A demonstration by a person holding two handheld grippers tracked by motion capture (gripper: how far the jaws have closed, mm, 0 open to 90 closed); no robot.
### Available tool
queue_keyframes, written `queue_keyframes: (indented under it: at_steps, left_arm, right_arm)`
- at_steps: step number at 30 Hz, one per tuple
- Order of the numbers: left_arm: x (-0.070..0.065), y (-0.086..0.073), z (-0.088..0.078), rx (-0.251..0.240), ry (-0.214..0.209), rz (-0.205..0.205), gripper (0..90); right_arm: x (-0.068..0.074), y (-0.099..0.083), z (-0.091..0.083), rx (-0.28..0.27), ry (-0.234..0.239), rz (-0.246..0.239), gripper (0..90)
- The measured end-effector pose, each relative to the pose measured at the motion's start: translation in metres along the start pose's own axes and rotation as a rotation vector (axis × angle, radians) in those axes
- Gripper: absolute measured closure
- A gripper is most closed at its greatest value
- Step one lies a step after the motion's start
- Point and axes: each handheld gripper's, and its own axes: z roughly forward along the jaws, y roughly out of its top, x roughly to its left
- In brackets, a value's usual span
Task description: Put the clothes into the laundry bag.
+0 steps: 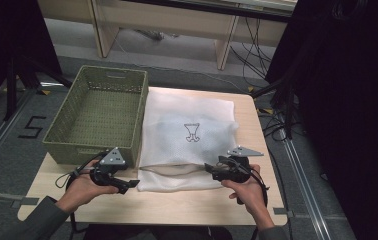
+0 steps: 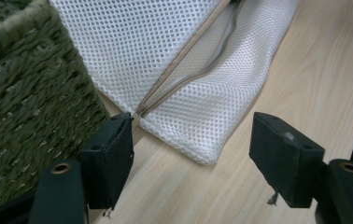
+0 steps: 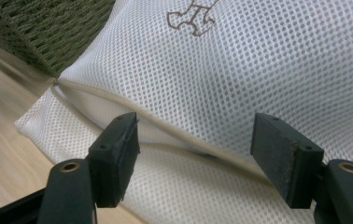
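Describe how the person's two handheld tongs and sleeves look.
Both tongs, left and right, are black, each topped by a grey three-cornered plate with dark dots, with a black cable trailing back. Their jaws are flat rectangular black blocks with brass-ringed holes behind. The left sleeve is grey.

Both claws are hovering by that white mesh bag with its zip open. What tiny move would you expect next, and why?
Probably the right gripper eases forward to pinch the upper lip of the mesh bag. Its jaws stand open with nothing between them, right in front of the gaping zip opening. The left gripper, also open, sits at the bag's corner by the green basket, ready to pin the lower edge.
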Motion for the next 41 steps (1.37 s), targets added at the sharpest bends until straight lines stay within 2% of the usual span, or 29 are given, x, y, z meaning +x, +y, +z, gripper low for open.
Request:
queue_keyframes:
  at_steps: [3,4,6,7,10,11,12,13,14,15,16,17,18,19,20,21,24,26,27,28,29,30,31,34,36,38,40,41]
  left_arm:
    - [0.000,-0.003,-0.001,-0.008,-0.008,-0.021,27.3]
    - [0.002,-0.004,-0.001,-0.003,-0.006,-0.010,26.8]
    - [0.002,-0.006,-0.003,-0.004,0.005,-0.021,24.9]
    - [0.002,-0.007,-0.003,-0.006,0.004,-0.024,24.4]
    - [0.002,-0.010,-0.005,-0.005,0.015,-0.027,22.2]
    - [0.001,-0.012,-0.005,-0.006,0.023,-0.040,21.2]
    - [0.001,-0.013,-0.006,-0.003,0.025,-0.035,19.8]
    - [0.000,-0.013,-0.006,-0.004,0.026,-0.032,18.4]
    - [0.001,-0.014,-0.006,-0.001,0.025,-0.024,17.1]
    - [-0.001,-0.015,-0.006,0.002,0.029,-0.037,16.0]
    - [-0.002,-0.016,-0.005,-0.001,0.024,-0.045,16.1]
    - [-0.002,-0.016,-0.005,0.000,0.020,-0.032,16.3]
    - [-0.002,-0.017,-0.005,0.002,0.013,-0.027,16.3]
    - [-0.004,-0.018,-0.004,0.001,0.013,-0.045,16.2]
    - [-0.004,-0.019,-0.004,0.010,0.015,-0.040,16.1]
    - [-0.005,-0.020,-0.004,0.015,0.014,-0.040,15.9]
    - [-0.007,-0.021,-0.005,0.020,0.012,-0.031,15.9]
    - [-0.009,-0.022,-0.005,0.028,0.003,-0.024,15.9]
    - [-0.009,-0.022,-0.005,0.030,0.007,-0.020,15.9]
    - [-0.009,-0.022,-0.006,0.035,0.006,0.002,15.9]
    - [-0.010,-0.022,-0.006,0.035,0.011,-0.007,15.9]
    - [-0.011,-0.022,-0.005,0.033,0.005,-0.018,15.9]
    - [-0.011,-0.022,-0.005,0.035,0.003,-0.018,15.9]
    - [-0.009,-0.022,-0.004,0.042,0.013,-0.003,15.9]
    - [-0.008,-0.023,-0.004,0.044,0.013,-0.018,15.9]
    - [-0.007,-0.022,-0.005,0.044,0.021,0.000,15.9]
    - [-0.007,-0.022,-0.005,0.043,0.019,-0.003,15.9]
    - [-0.007,-0.022,-0.004,0.045,0.015,0.000,15.9]
  right_arm:
    - [-0.001,-0.004,-0.007,0.001,-0.005,0.010,32.1]
    - [0.001,-0.006,-0.009,-0.007,-0.005,0.034,31.3]
    - [0.001,-0.010,-0.013,0.003,0.005,0.052,29.7]
    - [-0.002,-0.012,-0.014,-0.012,0.003,0.015,29.2]
    - [0.002,-0.018,-0.020,0.008,0.007,0.058,27.1]
    - [0.002,-0.019,-0.022,0.023,0.007,0.055,26.2]
    - [0.000,-0.022,-0.023,0.006,0.003,0.034,25.0]
    - [0.003,-0.023,-0.025,0.021,0.007,0.061,24.1]
    - [0.001,-0.024,-0.024,0.009,0.002,0.022,23.5]
    - [0.002,-0.026,-0.025,0.009,0.006,0.031,23.0]
    - [0.007,-0.027,-0.027,0.031,0.014,0.069,23.1]
    - [0.004,-0.028,-0.028,0.025,0.009,0.018,23.3]
    - [0.006,-0.030,-0.029,0.025,0.016,0.029,23.4]
    - [0.010,-0.032,-0.029,0.020,0.020,0.055,23.3]
    - [0.010,-0.032,-0.031,0.042,0.018,0.047,22.9]
    - [0.012,-0.035,-0.033,0.044,0.023,0.054,22.5]
    - [0.013,-0.040,-0.035,0.044,0.037,0.027,22.4]
    - [0.015,-0.042,-0.038,0.054,0.035,0.026,22.2]
    - [0.017,-0.044,-0.038,0.038,0.040,0.038,22.3]
    - [0.016,-0.045,-0.040,0.047,0.030,0.013,22.3]
    - [0.018,-0.047,-0.040,0.047,0.036,0.025,22.3]
    - [0.016,-0.047,-0.040,0.048,0.036,0.009,22.3]
    - [0.018,-0.048,-0.041,0.066,0.033,0.028,22.3]
    - [0.018,-0.049,-0.041,0.067,0.035,0.027,22.3]
    - [0.018,-0.049,-0.041,0.071,0.030,0.024,22.3]
    - [0.018,-0.049,-0.041,0.073,0.030,0.025,22.3]
    - [0.017,-0.049,-0.041,0.081,0.024,0.019,22.3]
    - [0.014,-0.049,-0.040,0.067,0.020,0.000,22.3]
